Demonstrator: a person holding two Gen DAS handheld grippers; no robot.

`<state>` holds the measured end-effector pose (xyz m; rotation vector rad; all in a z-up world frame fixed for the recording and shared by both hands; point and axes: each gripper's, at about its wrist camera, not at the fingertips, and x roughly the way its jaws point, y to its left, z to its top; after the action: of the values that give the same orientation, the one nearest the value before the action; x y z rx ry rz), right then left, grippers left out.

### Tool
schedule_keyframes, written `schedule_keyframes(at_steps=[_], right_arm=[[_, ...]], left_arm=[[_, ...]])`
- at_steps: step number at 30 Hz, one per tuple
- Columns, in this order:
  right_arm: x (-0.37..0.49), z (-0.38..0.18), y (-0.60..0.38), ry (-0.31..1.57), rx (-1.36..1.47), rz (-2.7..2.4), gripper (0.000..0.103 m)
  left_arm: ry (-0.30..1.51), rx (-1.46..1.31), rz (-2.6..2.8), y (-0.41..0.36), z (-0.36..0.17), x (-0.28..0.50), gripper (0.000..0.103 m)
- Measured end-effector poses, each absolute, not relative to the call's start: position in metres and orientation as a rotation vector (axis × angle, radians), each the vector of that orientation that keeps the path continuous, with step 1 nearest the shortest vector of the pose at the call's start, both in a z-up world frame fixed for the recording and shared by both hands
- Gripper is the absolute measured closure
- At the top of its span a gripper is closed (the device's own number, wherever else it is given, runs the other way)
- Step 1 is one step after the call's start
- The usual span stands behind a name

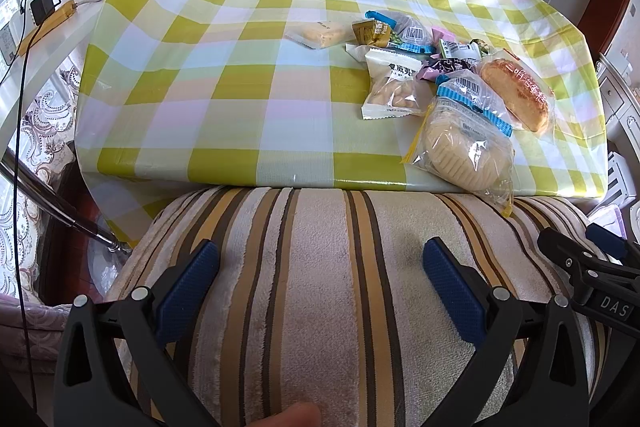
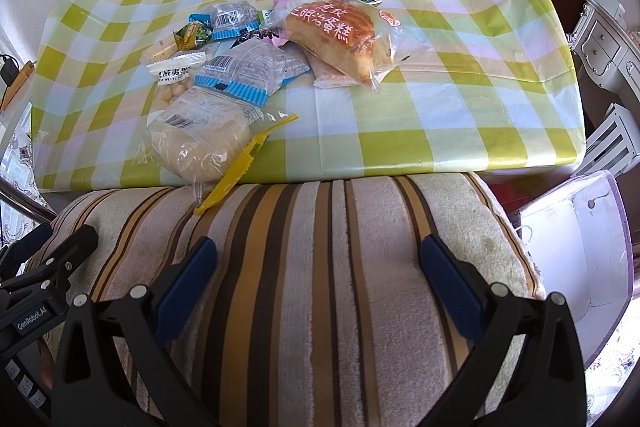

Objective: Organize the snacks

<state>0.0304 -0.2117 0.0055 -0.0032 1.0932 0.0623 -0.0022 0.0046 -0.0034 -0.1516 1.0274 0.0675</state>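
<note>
Snacks in clear and printed wrappers (image 2: 240,75) sit heaped on the yellow-green checked tablecloth (image 1: 240,87) ahead of you; nearest, your left gripper (image 1: 320,271) and right gripper (image 2: 318,267) hover with jaws spread wide, empty, above the striped plush cushion (image 2: 340,227); beyond, a clear-bagged pale round cake (image 2: 204,143) overhangs the table's near edge; farther, a browned sandwich cake in a clear wrapper (image 2: 340,35).

snack packets (image 2: 248,63) heaped on bench (image 2: 460,75) | cake packet (image 2: 340,35) at heap's right | bun bag (image 2: 204,139) nearest, overhanging bench's front edge | cushion (image 2: 320,267) in front of bench | box (image 2: 576,251) right of cushion
</note>
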Motion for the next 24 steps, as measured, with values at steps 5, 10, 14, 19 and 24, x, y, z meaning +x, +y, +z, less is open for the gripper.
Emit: schedule_keyframes(at_steps=[5, 10, 14, 19, 24], right_arm=[[0.0306, 0.0040, -0.2123, 1.085, 0.002, 0.065, 0.001], [0.0292, 0.0038, -0.2130, 1.076, 0.007, 0.068, 0.001], [0.0282, 0.0034, -0.2145, 1.076, 0.008, 0.068, 0.001], [0.0279, 0.0033, -0.2145, 1.075, 0.008, 0.068, 0.001], [0.0275, 0.0029, -0.2140, 1.074, 0.009, 0.069, 0.001]], left_arm=[[1.027, -0.149, 0.069, 0.0048, -0.0036, -0.0023, 0.004], [1.032, -0.135, 0.078, 0.0013, 0.0019, -0.0008, 0.004], [1.038, -0.118, 0.089, -0.0009, 0.0027, 0.0004, 0.004], [1.042, -0.105, 0.099, -0.0031, 0.0027, 0.0015, 0.004], [1.043, -0.098, 0.103, -0.0026, 0.0029, 0.0018, 0.004]])
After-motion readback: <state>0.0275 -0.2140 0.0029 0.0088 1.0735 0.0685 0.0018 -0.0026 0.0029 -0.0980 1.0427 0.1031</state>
